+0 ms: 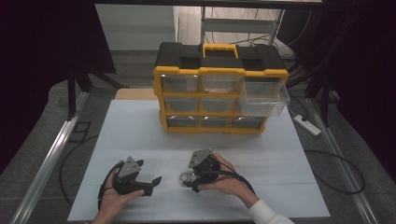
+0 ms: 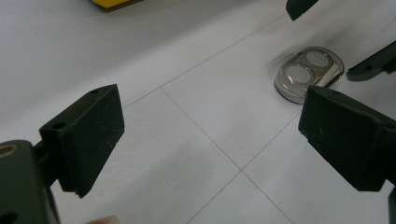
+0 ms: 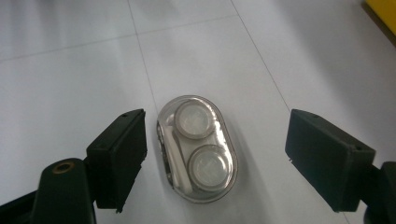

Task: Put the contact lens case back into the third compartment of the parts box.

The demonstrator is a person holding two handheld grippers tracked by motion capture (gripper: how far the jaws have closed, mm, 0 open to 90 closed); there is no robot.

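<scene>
While my right tool [image 3: 212, 161] hangs spread wide over the clear lens case [image 3: 198, 149] lying flat on the table [image 1: 140, 126], left tool [image 2: 210, 135] also apart nearby: item smooth, low; off-centre closing would likely skid it sideways.

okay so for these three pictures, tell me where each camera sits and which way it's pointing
High view: above the person's side, looking forward and down at the white table and yellow drawer cabinet; both hands show, with the left hand-held gripper and right hand-held gripper.
Left gripper view: rides that gripper, facing across the table; its black jaws show.
Right gripper view: rides that gripper, facing down; its jaws show.
Shared: all see the clear two-well case.
</scene>
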